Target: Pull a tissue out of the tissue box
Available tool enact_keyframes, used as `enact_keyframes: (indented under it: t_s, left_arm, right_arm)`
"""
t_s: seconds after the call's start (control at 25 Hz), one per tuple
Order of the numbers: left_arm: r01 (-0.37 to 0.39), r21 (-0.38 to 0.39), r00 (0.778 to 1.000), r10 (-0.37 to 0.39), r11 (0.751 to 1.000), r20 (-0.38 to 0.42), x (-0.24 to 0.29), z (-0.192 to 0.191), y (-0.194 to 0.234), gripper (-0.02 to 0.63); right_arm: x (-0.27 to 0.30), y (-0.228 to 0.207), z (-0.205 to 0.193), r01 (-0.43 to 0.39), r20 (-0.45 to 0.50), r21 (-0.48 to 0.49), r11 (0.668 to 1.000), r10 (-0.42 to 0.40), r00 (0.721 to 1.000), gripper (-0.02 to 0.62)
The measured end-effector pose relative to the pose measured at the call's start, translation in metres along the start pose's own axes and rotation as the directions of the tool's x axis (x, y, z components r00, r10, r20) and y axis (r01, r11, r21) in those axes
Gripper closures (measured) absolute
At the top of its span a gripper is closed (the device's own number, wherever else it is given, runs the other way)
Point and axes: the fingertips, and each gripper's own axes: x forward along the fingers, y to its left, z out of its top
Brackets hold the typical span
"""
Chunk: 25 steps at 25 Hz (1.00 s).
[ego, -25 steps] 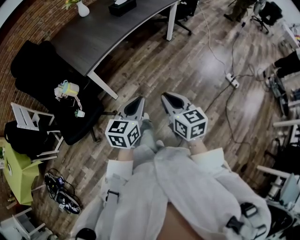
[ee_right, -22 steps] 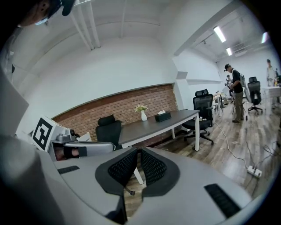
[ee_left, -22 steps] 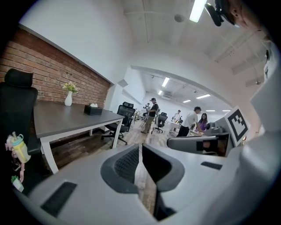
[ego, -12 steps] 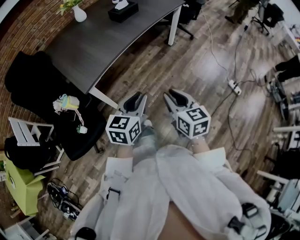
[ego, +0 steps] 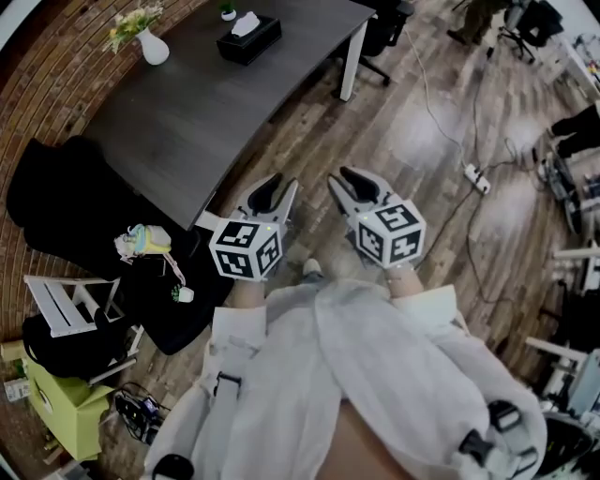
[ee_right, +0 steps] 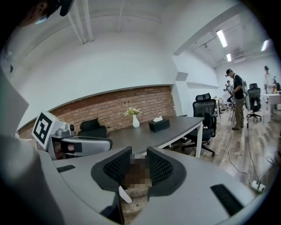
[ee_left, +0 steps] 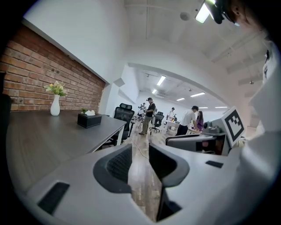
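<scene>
A black tissue box [ego: 248,38] with a white tissue poking out stands at the far end of a dark table [ego: 197,112]. It is small and distant in the left gripper view [ee_left: 89,119] and in the right gripper view [ee_right: 159,125]. My left gripper [ego: 277,191] and right gripper [ego: 350,184] are held side by side above the wooden floor, short of the table's near corner and far from the box. Both have just been opening, and both stand open with nothing between the jaws, as their own views show: left gripper [ee_left: 140,158], right gripper [ee_right: 139,169].
A white vase with flowers [ego: 150,45] stands on the table left of the box. A black sofa [ego: 56,187] with a bag, a white rack [ego: 66,302] and a green stool [ego: 54,412] line the left. An office chair [ego: 384,28] and a power strip [ego: 474,176] lie right.
The view has moved toward the table, so the tissue box and vase show more fully. Both grippers' jaws have gone from shut to open.
</scene>
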Motion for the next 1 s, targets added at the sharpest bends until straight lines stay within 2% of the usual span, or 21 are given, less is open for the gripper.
enact_keyframes:
  t_s: [0.24,0.36,0.48,0.8,1.0]
  left_arm:
    - [0.021,-0.006,0.999,-0.021,1.000,-0.028,0.014,-0.005,0.018,0.505]
    - [0.010,0.013,0.999,-0.010,1.000,-0.052,0.019,-0.010,0.025,0.505]
    - [-0.002,-0.006,0.998,0.002,1.000,-0.060,0.024,-0.013,0.035,0.505]
    - [-0.062,-0.028,0.996,0.061,0.998,-0.064,0.049,0.002,0.079,0.505]
    - [-0.110,-0.041,0.993,0.108,0.993,-0.048,0.082,0.027,0.120,0.505]
  right_arm:
    - [0.018,-0.008,-0.007,0.034,-0.047,-0.006,0.999,-0.034,0.998,0.511]
    - [0.025,-0.015,-0.010,0.057,-0.072,-0.003,0.998,-0.057,0.996,0.508]
    - [0.034,-0.021,-0.010,0.057,-0.089,0.000,0.998,-0.057,0.994,0.508]
    - [0.092,-0.044,0.011,-0.006,-0.106,-0.004,1.000,0.005,0.994,0.508]
    - [0.142,-0.073,0.042,-0.045,-0.109,-0.033,0.998,0.042,0.993,0.508]
